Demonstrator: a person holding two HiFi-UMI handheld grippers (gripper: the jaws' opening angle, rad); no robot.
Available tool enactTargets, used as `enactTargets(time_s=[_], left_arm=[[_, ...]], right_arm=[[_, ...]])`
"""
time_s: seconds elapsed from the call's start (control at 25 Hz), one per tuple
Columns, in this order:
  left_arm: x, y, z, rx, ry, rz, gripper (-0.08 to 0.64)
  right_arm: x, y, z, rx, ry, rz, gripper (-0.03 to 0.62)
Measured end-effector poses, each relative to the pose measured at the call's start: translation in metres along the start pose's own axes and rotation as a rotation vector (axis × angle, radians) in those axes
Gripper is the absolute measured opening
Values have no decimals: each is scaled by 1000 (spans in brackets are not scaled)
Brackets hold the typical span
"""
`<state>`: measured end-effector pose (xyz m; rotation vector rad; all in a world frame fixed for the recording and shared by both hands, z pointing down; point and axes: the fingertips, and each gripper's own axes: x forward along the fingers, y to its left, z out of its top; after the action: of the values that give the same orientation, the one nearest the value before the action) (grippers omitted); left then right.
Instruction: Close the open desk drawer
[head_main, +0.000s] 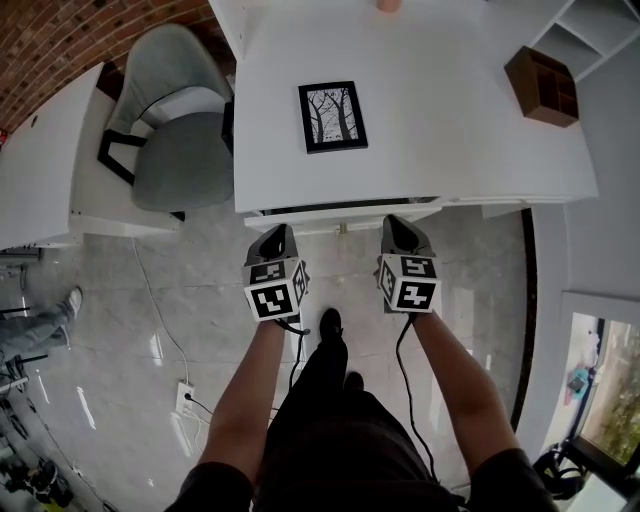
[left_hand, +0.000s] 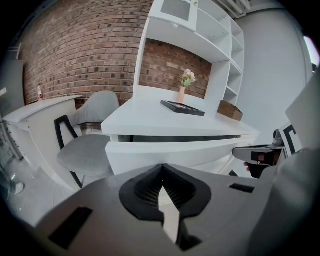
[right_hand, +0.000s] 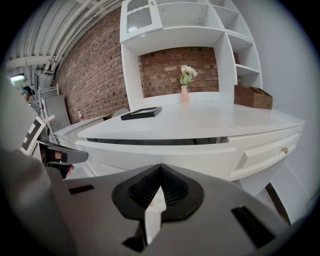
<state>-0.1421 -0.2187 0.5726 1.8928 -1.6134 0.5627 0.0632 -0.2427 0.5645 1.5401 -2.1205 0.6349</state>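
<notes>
The white desk (head_main: 420, 110) has a wide drawer (head_main: 340, 214) pulled out a little under its front edge, with a dark gap showing above its front panel (left_hand: 170, 152) (right_hand: 160, 156). My left gripper (head_main: 281, 232) points at the left part of the drawer front and my right gripper (head_main: 394, 222) at the right part. Both are close to the panel, and I cannot tell whether they touch it. In the left gripper view my left gripper (left_hand: 161, 167) is shut and holds nothing. My right gripper (right_hand: 160, 167) is also shut and holds nothing.
A grey chair (head_main: 175, 130) stands left of the desk beside a white counter (head_main: 40, 160). On the desk are a framed picture (head_main: 332, 116), a brown wooden box (head_main: 543, 85) and a vase (right_hand: 184, 93). A second drawer with a knob (right_hand: 284, 150) lies to the right. A power strip (head_main: 185, 398) is on the floor.
</notes>
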Motion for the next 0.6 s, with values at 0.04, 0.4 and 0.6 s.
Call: enactTargets(time_s=[0.04,0.4,0.6], left_arm=[[1,0,1,1,-1,4,9],[12,4,12,27,-9,15,9],[17,6,16,36,-7,15,9]], right_arm=[[1,0,1,-1,-3,-2,5],[13,-2,11,20,-15,6,5],[19,-3,15,43,-9,5,5]])
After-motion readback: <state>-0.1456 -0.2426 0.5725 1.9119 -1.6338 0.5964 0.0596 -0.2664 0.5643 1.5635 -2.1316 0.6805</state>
